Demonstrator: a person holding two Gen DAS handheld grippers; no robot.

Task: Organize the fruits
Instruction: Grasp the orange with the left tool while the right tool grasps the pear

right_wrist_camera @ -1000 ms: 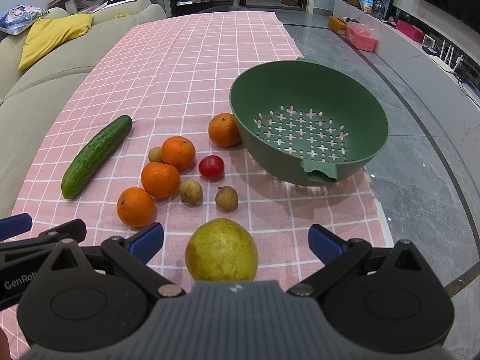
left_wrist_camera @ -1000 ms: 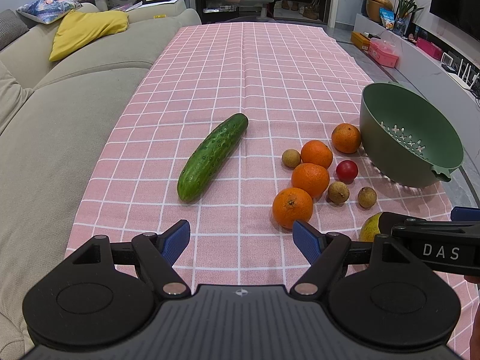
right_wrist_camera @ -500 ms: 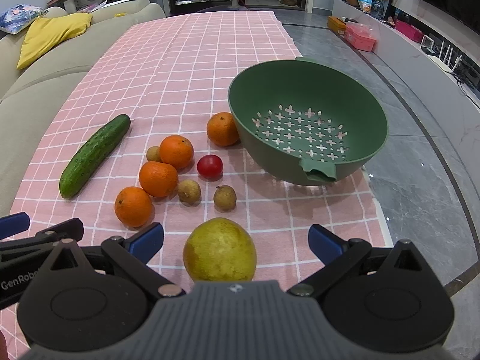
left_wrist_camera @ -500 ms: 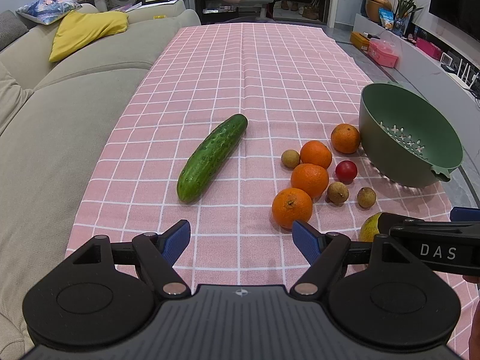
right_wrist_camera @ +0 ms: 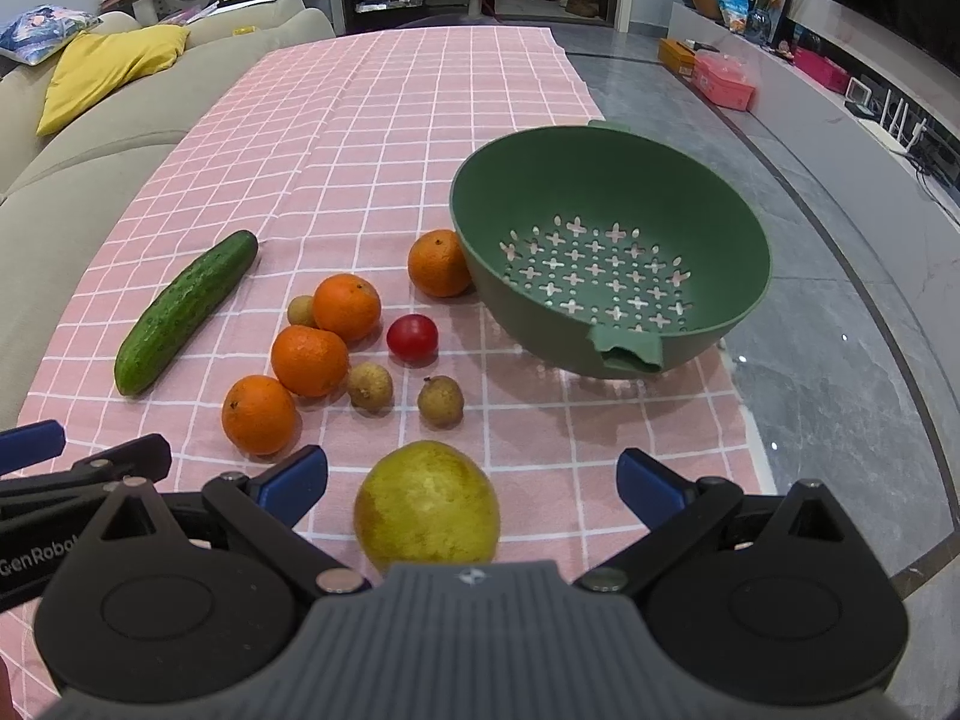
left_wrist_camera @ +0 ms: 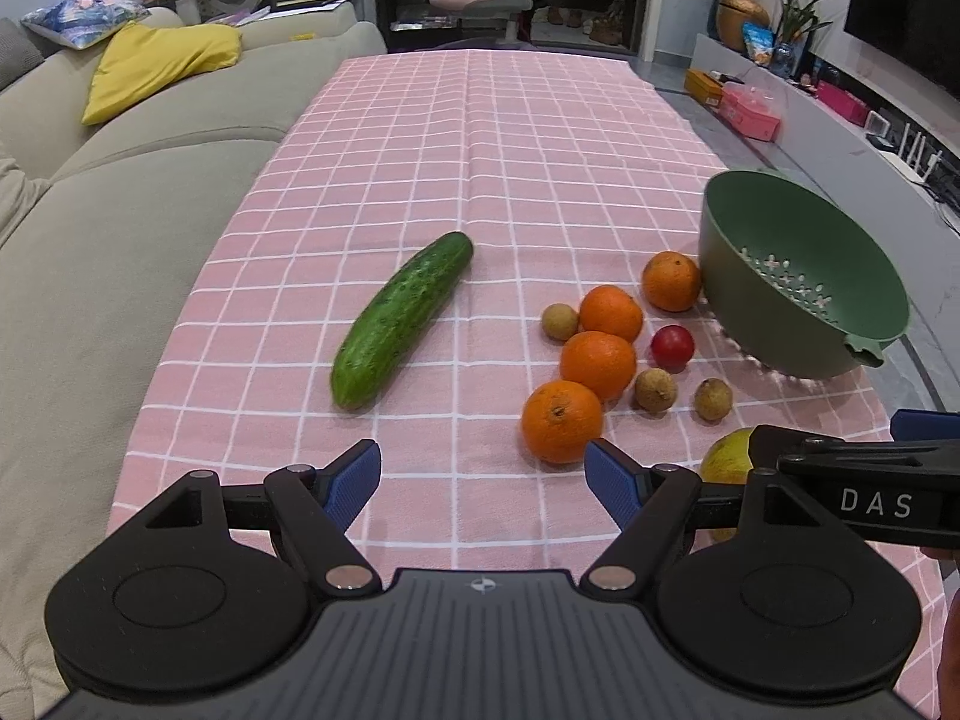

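A green colander (right_wrist_camera: 612, 252) stands empty on the pink checked cloth at the right; it also shows in the left wrist view (left_wrist_camera: 798, 276). Several oranges (right_wrist_camera: 309, 360) lie left of it with a red tomato (right_wrist_camera: 412, 336), small brown longans (right_wrist_camera: 441, 401) and a cucumber (right_wrist_camera: 183, 312). A yellow-green pear (right_wrist_camera: 427, 504) lies between the jaws of my open right gripper (right_wrist_camera: 471, 480), untouched. My left gripper (left_wrist_camera: 483, 477) is open and empty, just short of the nearest orange (left_wrist_camera: 561, 420). The cucumber (left_wrist_camera: 402, 318) lies ahead and to its left.
A beige sofa (left_wrist_camera: 102, 240) with a yellow cushion (left_wrist_camera: 159, 63) runs along the table's left side. The glossy grey table edge (right_wrist_camera: 840, 360) lies bare to the right of the cloth. Shelves and a chair stand far behind.
Both grippers have edged slightly back and to the right; the fruits sit a little lower-left in the views. Nothing was grasped or moved.
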